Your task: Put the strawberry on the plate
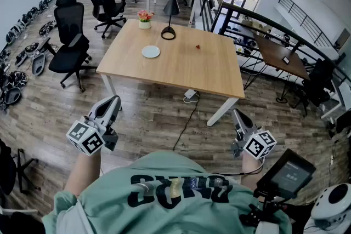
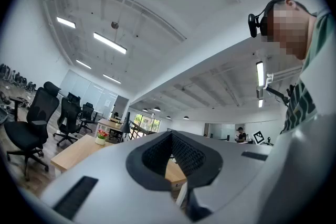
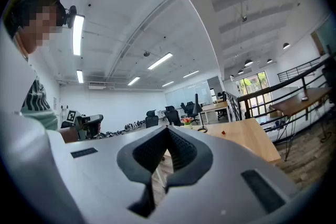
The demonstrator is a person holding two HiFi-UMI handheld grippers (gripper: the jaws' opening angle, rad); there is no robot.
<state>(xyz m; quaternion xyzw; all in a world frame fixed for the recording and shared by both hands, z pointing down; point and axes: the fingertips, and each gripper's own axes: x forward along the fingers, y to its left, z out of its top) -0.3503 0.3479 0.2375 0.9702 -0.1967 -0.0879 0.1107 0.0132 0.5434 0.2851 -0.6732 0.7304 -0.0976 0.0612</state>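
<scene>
A small red strawberry (image 1: 197, 46) lies on the wooden table (image 1: 181, 71), right of centre. To its left, about a plate's width or two away, sits the white plate (image 1: 151, 51), with nothing on it. Both grippers are held over the floor, well short of the table's near edge. My left gripper (image 1: 114, 100) is at the lower left, its jaws together and nothing between them (image 2: 171, 135). My right gripper (image 1: 236, 113) is at the lower right, also shut and empty (image 3: 168, 129). In the right gripper view the strawberry (image 3: 222, 132) shows far off on the tabletop.
A black desk lamp (image 1: 169, 33) and a flower pot (image 1: 145, 19) stand at the table's far side. Black office chairs (image 1: 71, 49) stand left of the table, a railing (image 1: 241, 13) and another desk to the right. A cable (image 1: 186, 118) trails over the wooden floor.
</scene>
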